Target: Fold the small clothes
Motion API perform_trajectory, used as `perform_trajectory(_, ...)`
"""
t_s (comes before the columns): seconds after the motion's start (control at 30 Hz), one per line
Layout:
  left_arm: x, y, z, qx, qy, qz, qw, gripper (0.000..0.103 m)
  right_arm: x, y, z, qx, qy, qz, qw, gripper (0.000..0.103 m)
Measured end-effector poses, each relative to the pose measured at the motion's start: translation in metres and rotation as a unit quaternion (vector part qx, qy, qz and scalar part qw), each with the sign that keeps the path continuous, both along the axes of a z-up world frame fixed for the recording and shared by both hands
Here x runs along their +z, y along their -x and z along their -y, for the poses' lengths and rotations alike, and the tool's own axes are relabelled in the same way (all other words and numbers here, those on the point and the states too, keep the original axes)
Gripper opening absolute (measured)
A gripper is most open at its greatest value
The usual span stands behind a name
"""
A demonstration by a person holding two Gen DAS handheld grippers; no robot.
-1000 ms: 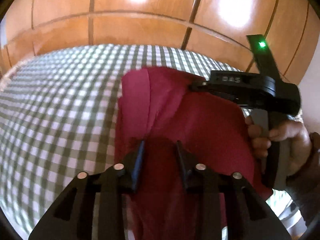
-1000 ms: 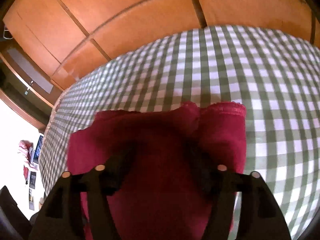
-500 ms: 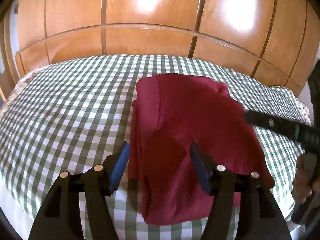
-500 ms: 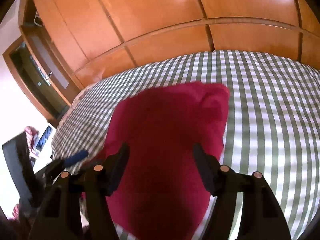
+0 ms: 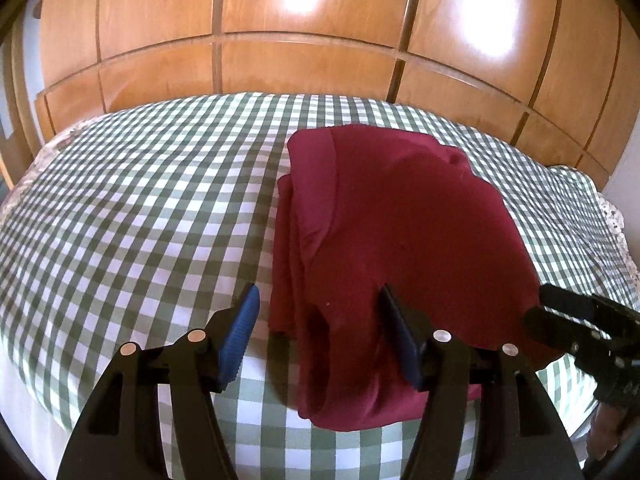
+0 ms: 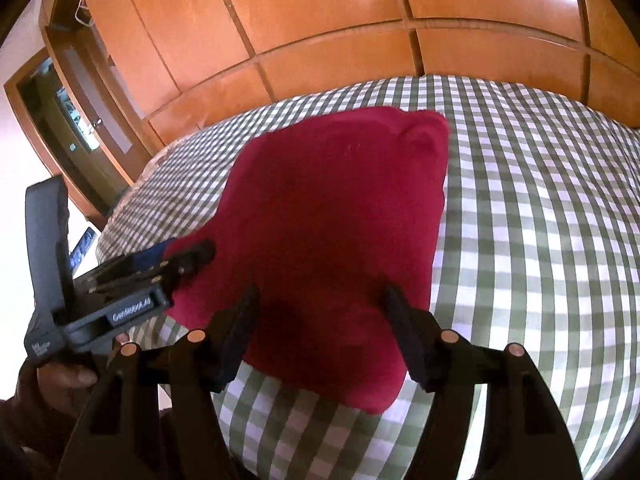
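Observation:
A dark red garment [image 5: 400, 220] lies folded on the green-and-white checked bedspread [image 5: 140, 220]. My left gripper [image 5: 320, 312] hovers open over the garment's near left corner, and its blue pads do not press the cloth. Its near edge lies between and below the fingers. In the right wrist view the same garment [image 6: 340, 220] lies ahead, and my right gripper [image 6: 320, 300] stands open above its near edge. The right gripper [image 5: 540, 304] shows at the garment's right side in the left wrist view. The left gripper [image 6: 192, 250] shows at its left edge in the right wrist view.
Wooden cupboard panels [image 5: 320, 40] rise behind the bed. The bedspread [image 6: 540, 240] stretches wide to the right of the garment, and to its left in the left wrist view. A person's hand [image 6: 68, 376] holds the left gripper's handle. The bed's near edge [image 5: 24, 400] drops off at lower left.
The left jaws have widened and both grippers have drawn back from the garment. The right gripper has left the cloth's top and moved off to the right. The garment now lies folded.

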State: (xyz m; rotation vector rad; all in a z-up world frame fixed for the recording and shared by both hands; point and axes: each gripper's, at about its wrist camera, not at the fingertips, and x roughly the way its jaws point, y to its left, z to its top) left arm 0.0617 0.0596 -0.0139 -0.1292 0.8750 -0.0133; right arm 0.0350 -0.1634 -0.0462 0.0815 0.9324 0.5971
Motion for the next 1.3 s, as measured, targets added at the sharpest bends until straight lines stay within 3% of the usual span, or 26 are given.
perform_trajectory(0.2, -0.015, -0.001, -0.003, 0.007, 0.012, -0.014, 0.9998, 0.068, -0.02, 0.008, -0.003, -0.002, 0.013, -0.001, 1.0, 0.066)
perform_trajectory(0.37, -0.023, -0.001, -0.008, 0.01, 0.024, -0.017, 0.9995, 0.073, -0.018, 0.007, -0.004, 0.016, 0.016, 0.0, 1.0, 0.069)
perform_trajectory(0.5, -0.029, -0.001, -0.016, 0.006, 0.048, -0.019, 0.9986, 0.074, -0.005, -0.005, 0.012, 0.023, -0.039, -0.032, 0.998, 0.076)
perform_trajectory(0.63, -0.032, -0.001, -0.021, -0.001, 0.069, -0.021, 0.9974, 0.075, 0.001, -0.027, 0.031, -0.008, -0.077, -0.048, 0.996, 0.084)
perform_trajectory(0.87, -0.039, -0.002, -0.033, -0.015, 0.122, -0.025, 0.9922, 0.075, -0.021, -0.082, 0.047, -0.052, -0.124, -0.098, 0.986, 0.085)
perform_trajectory(1.03, -0.042, -0.003, -0.038, -0.034, 0.148, -0.019, 0.9882, 0.074, -0.043, -0.111, 0.037, -0.035, -0.157, -0.145, 0.976, 0.086)
perform_trajectory(1.13, -0.046, -0.004, -0.042, -0.048, 0.177, -0.016, 0.983, 0.071, -0.053, -0.117, 0.023, -0.026, -0.167, -0.161, 0.972, 0.082)
perform_trajectory(1.23, -0.047, -0.004, -0.045, -0.055, 0.205, -0.016, 0.9771, 0.064, -0.05, -0.111, 0.017, -0.027, -0.152, -0.155, 0.976, 0.068)
perform_trajectory(1.3, -0.046, -0.003, -0.045, -0.061, 0.22, -0.017, 0.9734, 0.057, -0.044, -0.107, 0.018, -0.028, -0.152, -0.15, 0.977, 0.052)
